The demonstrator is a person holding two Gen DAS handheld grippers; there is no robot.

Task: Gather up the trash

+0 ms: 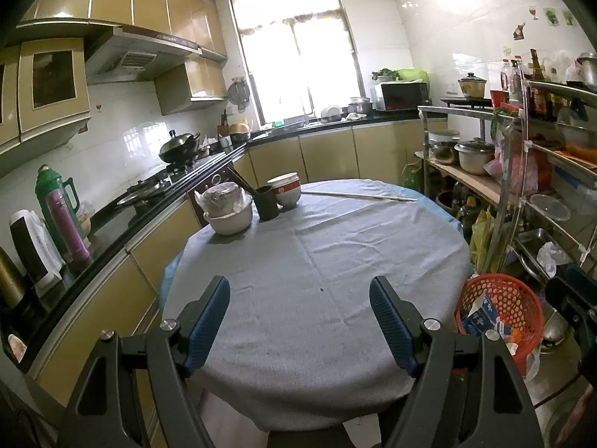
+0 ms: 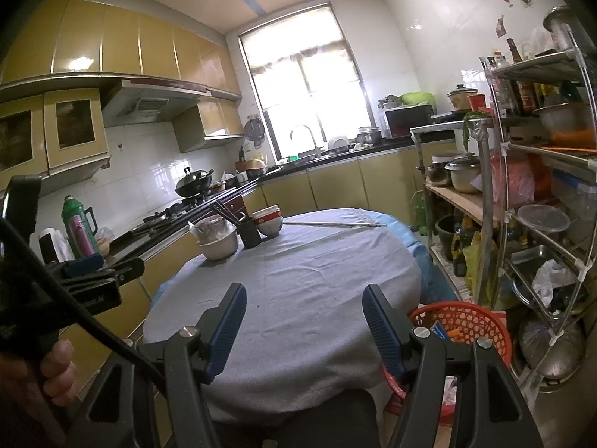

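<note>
A round table with a grey cloth (image 1: 317,261) fills the middle of both views (image 2: 298,280). A red mesh trash basket (image 1: 518,306) stands on the floor at the table's right; it holds a blue-white carton (image 1: 481,313) and other scraps. It also shows in the right wrist view (image 2: 470,321). My left gripper (image 1: 300,321) is open and empty above the table's near edge. My right gripper (image 2: 304,326) is open and empty, above the table's near right part, next to the basket.
At the table's far left stand a bag-covered pot on a white bowl (image 1: 227,209), a dark chopstick cup (image 1: 266,201), stacked bowls (image 1: 285,188) and a long white stick (image 1: 358,196). A counter runs along the left. A metal rack (image 1: 552,171) stands at the right.
</note>
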